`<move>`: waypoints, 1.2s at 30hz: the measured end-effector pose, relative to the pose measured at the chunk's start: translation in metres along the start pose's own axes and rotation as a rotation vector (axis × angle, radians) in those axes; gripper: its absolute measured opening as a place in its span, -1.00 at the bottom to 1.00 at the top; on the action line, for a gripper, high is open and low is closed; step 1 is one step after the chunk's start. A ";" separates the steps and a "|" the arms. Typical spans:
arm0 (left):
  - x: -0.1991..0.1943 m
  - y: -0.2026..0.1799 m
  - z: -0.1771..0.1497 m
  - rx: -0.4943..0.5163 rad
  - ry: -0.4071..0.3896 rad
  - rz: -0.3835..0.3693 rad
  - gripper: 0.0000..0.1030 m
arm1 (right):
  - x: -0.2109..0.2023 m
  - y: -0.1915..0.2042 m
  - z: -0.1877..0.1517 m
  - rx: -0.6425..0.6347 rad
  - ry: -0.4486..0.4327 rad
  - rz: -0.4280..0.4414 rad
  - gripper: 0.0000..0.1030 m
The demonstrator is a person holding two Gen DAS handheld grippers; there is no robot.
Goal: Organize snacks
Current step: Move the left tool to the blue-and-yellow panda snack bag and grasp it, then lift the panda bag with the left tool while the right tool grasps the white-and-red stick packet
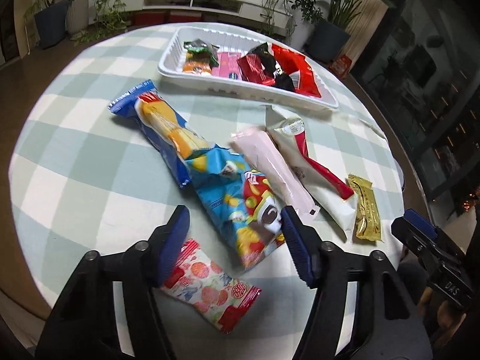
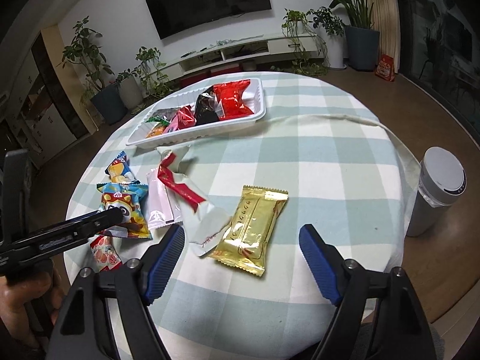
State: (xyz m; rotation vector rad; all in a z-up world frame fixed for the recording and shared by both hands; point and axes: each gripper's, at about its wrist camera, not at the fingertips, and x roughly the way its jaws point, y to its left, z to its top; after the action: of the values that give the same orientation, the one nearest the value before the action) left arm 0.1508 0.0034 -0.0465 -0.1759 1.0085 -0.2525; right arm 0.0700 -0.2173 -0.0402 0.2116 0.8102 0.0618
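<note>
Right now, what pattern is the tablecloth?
The tablecloth has a pale green and white check; the right wrist view shows it best.

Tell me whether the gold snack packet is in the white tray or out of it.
Out. The gold packet lies flat on the checked tablecloth, near the right tool, well apart from the white tray.

A white plastic tray [image 1: 192, 78] stands near the far edge of the table and holds several packets: an orange one with a green one [image 1: 200, 48] at its left end, a pink one [image 1: 228, 63] in the middle, then red and black ones [image 1: 280, 66] at its right end. Six packets lie loose (all flat) toward the near edge: a long blue-and-yellow packet [image 1: 159, 126], a light-blue cartoon packet [image 1: 240, 207], a pale pink stick [image 1: 271, 168], a white packet with a red stripe [image 1: 312, 168], a gold packet [image 2: 252, 228], and a floral red-and-white packet [image 1: 210, 288] nearest the edge.
</note>
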 end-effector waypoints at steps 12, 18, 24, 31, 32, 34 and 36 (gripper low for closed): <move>0.020 0.000 0.014 0.009 0.016 0.019 0.04 | 0.003 0.001 0.000 -0.021 0.008 0.055 0.45; 0.022 0.002 0.014 0.021 0.016 -0.009 -0.18 | 0.007 0.002 0.000 -0.030 0.022 0.070 0.33; 0.016 0.008 0.008 0.023 0.001 -0.026 -0.21 | 0.006 0.010 0.003 -0.073 0.015 0.082 0.30; 0.001 0.018 -0.005 0.033 -0.024 -0.039 -0.24 | 0.011 0.046 0.023 -0.316 0.007 0.091 0.24; -0.002 0.019 -0.006 0.039 -0.030 -0.041 -0.24 | 0.014 0.050 0.025 -0.341 0.016 0.098 0.19; -0.008 0.022 -0.010 0.042 -0.045 -0.058 -0.24 | 0.026 0.061 0.034 -0.407 0.051 0.124 0.13; -0.012 0.025 -0.013 0.046 -0.062 -0.066 -0.24 | 0.038 0.067 0.039 -0.438 0.080 0.123 0.09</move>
State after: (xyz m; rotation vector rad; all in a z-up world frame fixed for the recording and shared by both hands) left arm 0.1370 0.0303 -0.0497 -0.1747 0.9354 -0.3287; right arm 0.1259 -0.1533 -0.0267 -0.1567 0.8430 0.3611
